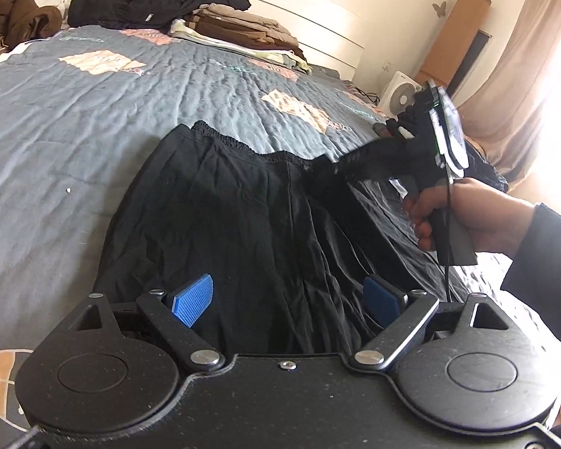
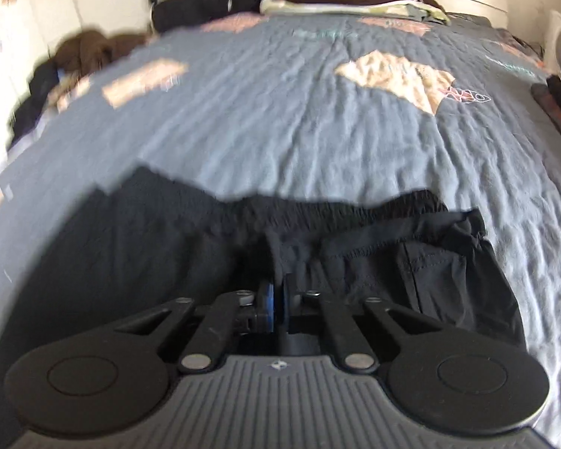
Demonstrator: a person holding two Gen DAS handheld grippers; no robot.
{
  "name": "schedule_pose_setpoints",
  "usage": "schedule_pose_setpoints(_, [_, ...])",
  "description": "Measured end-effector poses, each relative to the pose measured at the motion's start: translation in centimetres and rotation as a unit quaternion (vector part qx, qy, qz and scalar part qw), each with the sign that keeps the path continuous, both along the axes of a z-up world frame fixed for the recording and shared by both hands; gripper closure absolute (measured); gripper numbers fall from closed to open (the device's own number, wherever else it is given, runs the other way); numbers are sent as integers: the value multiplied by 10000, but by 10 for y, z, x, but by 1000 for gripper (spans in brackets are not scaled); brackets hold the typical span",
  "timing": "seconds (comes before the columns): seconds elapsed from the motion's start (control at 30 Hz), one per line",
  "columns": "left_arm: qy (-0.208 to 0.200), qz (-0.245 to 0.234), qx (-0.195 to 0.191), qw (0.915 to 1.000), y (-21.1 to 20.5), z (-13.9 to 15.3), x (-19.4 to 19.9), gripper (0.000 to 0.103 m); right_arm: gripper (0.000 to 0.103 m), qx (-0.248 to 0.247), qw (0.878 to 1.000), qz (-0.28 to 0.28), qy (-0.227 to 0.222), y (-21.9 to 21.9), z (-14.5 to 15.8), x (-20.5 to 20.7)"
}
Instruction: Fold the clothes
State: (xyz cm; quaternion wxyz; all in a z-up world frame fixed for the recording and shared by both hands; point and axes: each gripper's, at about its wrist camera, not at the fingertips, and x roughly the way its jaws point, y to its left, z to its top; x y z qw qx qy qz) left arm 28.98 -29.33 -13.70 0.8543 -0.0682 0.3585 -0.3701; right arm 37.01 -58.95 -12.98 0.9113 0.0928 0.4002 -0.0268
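Note:
A black garment with an elastic waistband lies spread on the grey-blue quilt. My left gripper is open just above its near part, blue pads wide apart and empty. My right gripper is shut on the black garment near the waistband, and lifts a bunched fold of it. In the left wrist view the right gripper is at the right, held by a hand, with cloth stretched up to it.
A stack of folded brown and pale clothes and a black jacket lie at the headboard end. Brown clothes are heaped at the far left. A white fan and curtains stand at the right.

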Motion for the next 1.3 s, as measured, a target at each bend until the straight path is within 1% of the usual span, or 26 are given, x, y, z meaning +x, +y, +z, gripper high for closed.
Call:
schedule_pose_setpoints(0.13, [-8,-22,-4,10000,-1,0,0,16,100,61,9996,-35,-277,2,19,10])
schedule_pose_setpoints(0.23, [-8,-39,-9,10000,-1,1,0,16,100,227,9985,-108,-478,-2,26,21])
schedule_pose_setpoints(0.33, [-3,-44,1,10000,-1,0,1,16,98,37,9993,-62,-357,0,18,38])
schedule_pose_setpoints(0.37, [8,-50,13,10000,-1,0,1,16,96,-164,9993,-1,-339,2,14,42])
schedule_pose_setpoints(0.4, [20,-60,27,10000,-2,0,1,16,91,-398,9988,20,-274,5,11,45])
schedule_pose_setpoints(0.43, [33,-70,42,10000,-2,-1,1,16,82,-505,9986,4,-163,5,10,46])
schedule_pose_setpoints(0.47, [33,-87,49,9999,-2,-1,1,16,76,-589,9983,-17,-46,6,9,46])
schedule_pose_setpoints(0.5, [30,-129,54,9999,-3,0,1,16,62,-450,9990,53,-13,4,13,42])
schedule_pose_setpoints(0.53, [30,-181,61,9998,-4,0,0,16,49,-279,9995,161,-29,3,19,34])
schedule_pose_setpoints(0.57, [30,-233,68,9997,-5,0,-1,16,44,-181,9994,285,-32,4,26,22])
schedule_pose_setpoints(0.6, [16,-290,103,9995,-7,1,-2,16,36,-135,9989,451,-8,8,33,7])
schedule_pose_setpoints(0.63, [-16,-346,153,9993,-9,1,-4,16,31,-96,9980,625,21,11,41,-8])
schedule_pose_setpoints(0.7, [-79,-461,257,9986,-14,2,-10,16,29,-51,9956,933,98,21,52,-49])
schedule_pose_setpoints(0.77, [-129,-662,334,9972,-20,3,-18,16,26,4,9930,1157,237,30,56,-94])
schedule_pose_setpoints(0.83, [-184,-869,411,9952,-27,4,-27,16,24,156,9910,1255,429,39,48,-141])
schedule_pose_setpoints(0.93, [-299,-1140,582,9913,-36,5,-47,16,24,271,9886,1330,651,55,29,-207])
schedule_pose_setpoints(1.0, [-516,-1344,763,9866,-38,5,-69,16,24,276,9886,1318,670,65,18,-245])
schedule_pose_setpoints(1.13, [-1077,-1683,1140,9732,-44,4,-112,16,24,-579,9846,1578,471,88,9,-293])
schedule_pose_setpoints(1.17, [-1227,-1709,1245,9697,-50,2,-120,18,24,-619,9844,1588,440,88,9,-297])
schedule_pose_setpoints(1.2, [-1404,-1759,1405,9642,-57,-2,-129,19,24,-513,9868,1484,399,84,12,-301])
schedule_pose_setpoints(1.23, [-1593,-1821,1592,9571,-65,-6,-137,24,24,-327,9898,1339,371,76,15,-302])
schedule_pose_setpoints(1.3, [-2123,-1873,2033,9373,-81,-16,-155,26,24,-5,9950,977,189,59,22,-307])
